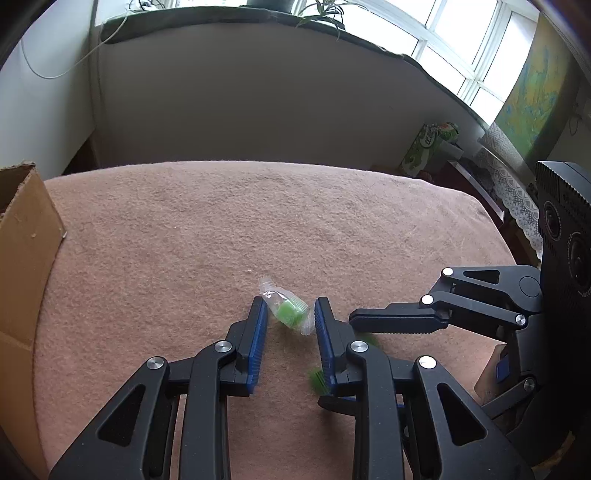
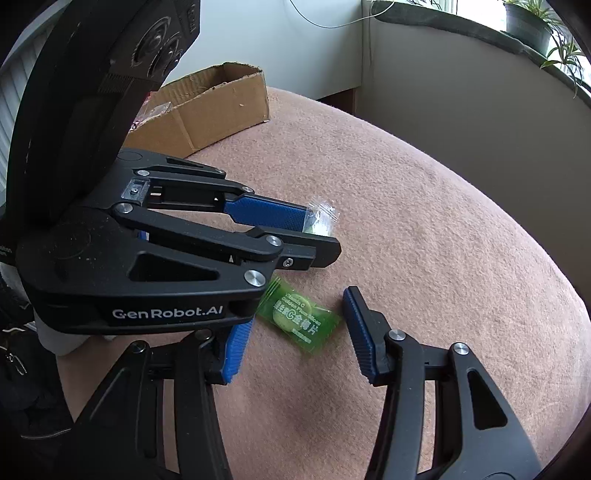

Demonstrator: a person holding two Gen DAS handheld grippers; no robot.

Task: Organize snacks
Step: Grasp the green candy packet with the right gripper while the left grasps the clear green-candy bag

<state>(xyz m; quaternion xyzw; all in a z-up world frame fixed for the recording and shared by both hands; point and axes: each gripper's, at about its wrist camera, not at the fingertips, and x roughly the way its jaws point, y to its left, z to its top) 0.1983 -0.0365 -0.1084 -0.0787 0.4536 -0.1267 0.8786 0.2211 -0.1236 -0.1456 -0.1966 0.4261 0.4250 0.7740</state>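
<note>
Pink fleece blanket (image 2: 424, 229) covers the rounded table top where both grippers work side by side. Nearest in the right wrist view, the right gripper (image 2: 295, 332) has its blue-padded fingers spread to either side of a green plum-slice candy packet (image 2: 299, 321), which lies flat on the blanket; neither pad touches the wrapper, so nothing is gripped there yet. To pick it up well, the fingers should sink until their tips brush the fleece, stay centred on the thick middle of the packet and not its crimped ends, then close squarely so the slick film does not squirt out sideways. Just beyond, the left gripper (image 1: 290, 325) reaches in with its fingers a narrow gap apart around a clear-wrapped green candy (image 1: 286, 312); the wrapper sits between the pads, apparently lightly touching the right-hand one, but a firm pinch is not evident, so it needs a little more closing before any lift. The two tools are close together, and lifting one at a time would avoid a knock. Farther off, at the blanket's left edge, an open cardboard box (image 2: 221, 107) with a few wrappers inside looks like the likely destination. Beyond it stand a wall and a windowsill with potted plants (image 2: 528, 26).
</note>
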